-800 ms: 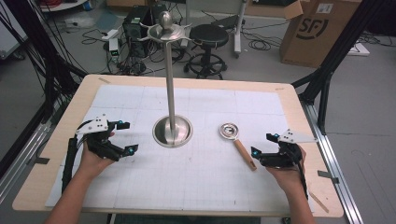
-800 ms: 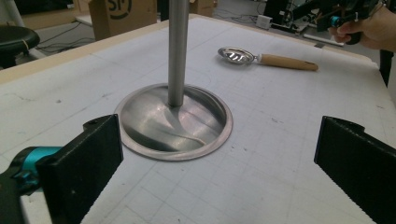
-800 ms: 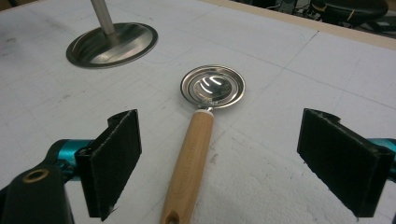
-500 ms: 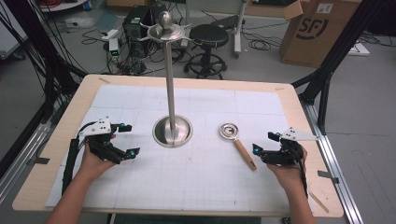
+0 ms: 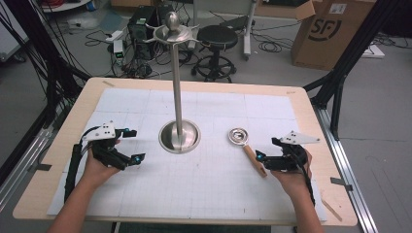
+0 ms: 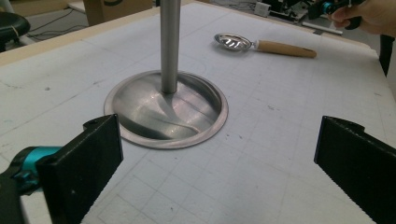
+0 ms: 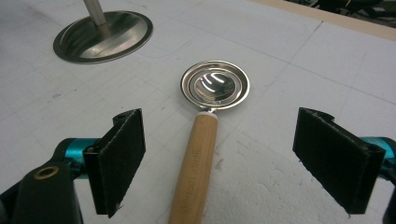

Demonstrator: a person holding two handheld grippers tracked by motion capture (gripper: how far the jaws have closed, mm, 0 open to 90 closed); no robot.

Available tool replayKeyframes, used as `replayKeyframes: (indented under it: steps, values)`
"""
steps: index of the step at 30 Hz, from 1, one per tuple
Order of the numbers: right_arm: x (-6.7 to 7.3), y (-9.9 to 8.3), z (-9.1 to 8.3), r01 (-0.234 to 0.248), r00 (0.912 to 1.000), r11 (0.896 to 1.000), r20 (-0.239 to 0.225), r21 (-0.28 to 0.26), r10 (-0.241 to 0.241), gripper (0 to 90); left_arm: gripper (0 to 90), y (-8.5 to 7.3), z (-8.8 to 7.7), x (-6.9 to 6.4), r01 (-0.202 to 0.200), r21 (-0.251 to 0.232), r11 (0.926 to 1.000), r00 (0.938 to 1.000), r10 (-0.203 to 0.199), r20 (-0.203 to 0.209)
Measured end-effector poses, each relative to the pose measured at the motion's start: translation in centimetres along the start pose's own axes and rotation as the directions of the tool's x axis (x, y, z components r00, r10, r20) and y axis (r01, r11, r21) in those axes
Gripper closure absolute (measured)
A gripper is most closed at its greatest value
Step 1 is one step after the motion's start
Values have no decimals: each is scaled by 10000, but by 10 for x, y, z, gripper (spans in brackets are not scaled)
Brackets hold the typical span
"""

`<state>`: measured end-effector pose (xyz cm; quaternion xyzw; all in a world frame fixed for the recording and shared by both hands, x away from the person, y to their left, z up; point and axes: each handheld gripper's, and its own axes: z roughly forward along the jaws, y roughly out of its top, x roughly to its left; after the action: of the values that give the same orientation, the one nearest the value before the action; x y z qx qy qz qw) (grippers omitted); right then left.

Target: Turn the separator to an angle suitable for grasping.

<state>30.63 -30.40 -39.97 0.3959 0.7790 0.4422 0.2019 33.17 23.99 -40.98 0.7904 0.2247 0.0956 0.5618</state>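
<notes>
Jaws of my right gripper (image 7: pixel 219 154) stand wide, either side of the wooden-handled round steel spoon (image 7: pixel 205 126) lying flat on the white gridded mat (image 5: pixel 214 189), not touching. My left gripper (image 6: pixel 215 163) is wide too, facing the steel stand's round base (image 6: pixel 166 109).

Each of the two hand-held black tongs, the left tongs (image 5: pixel 131 145) and the right tongs (image 5: pixel 266 150), carries two flat rectangular jaws faced with black textured pads (image 7: pixel 122 154), mounted on teal anodised metal fittings (image 6: pixel 32 156). A pale grey three-cornered plate (image 5: pixel 101 131) sits on top of each unit, and a black cable (image 5: pixel 74 162) trails along the forearm. The forearms are bare, with no sleeves visible.
</notes>
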Motion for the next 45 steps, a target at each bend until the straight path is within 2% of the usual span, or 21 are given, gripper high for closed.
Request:
replayKeyframes:
  steps: [7, 12, 13, 16, 19, 30, 33, 38, 45]
  values:
    - [5, 1, 12, 191, 9998, 9986, 63, 494, -195, 190, 17, 0, 0, 1, 9, -32, 10000, 10000, -8, 62]
    - [8, 2, 20, 175, 9998, 9959, 30, 886, -178, 244, 17, -1, 1, 4, 88, -68, 9999, 10000, -89, -9]
    - [8, 1, 24, 211, 9998, 9929, 39, 1169, -217, 269, 17, -2, 1, 4, 86, -22, 10000, 10000, -86, -5]
    - [9, 0, 27, 268, 9996, 9903, 44, 1367, -277, 290, 17, -2, 2, 4, 72, -17, 10000, 10000, -72, -9]
    - [10, -2, 33, 222, 9998, 9835, -30, 1794, -220, 330, 17, -2, 3, 4, 72, 46, 10000, 10000, -72, -11]
    - [7, -1, 39, -99, 9999, 9743, -44, 2252, 112, 420, 18, -3, 4, 4, 78, 135, 9999, 10000, -79, 49]
    - [9, -2, 42, -27, 10000, 9653, 29, 2612, 21, 457, 17, -3, 5, 4, 90, 140, 9999, 9999, -91, 45]
    - [10, -4, 47, 109, 9999, 9565, 21, 2917, -120, 491, 17, -3, 5, 4, 132, 126, 9998, 9999, -133, 74]
    - [12, -5, 49, 261, 9993, 9493, 177, 3132, -333, 564, 17, -3, 5, 4, 99, 144, 9998, 9999, -101, 88]
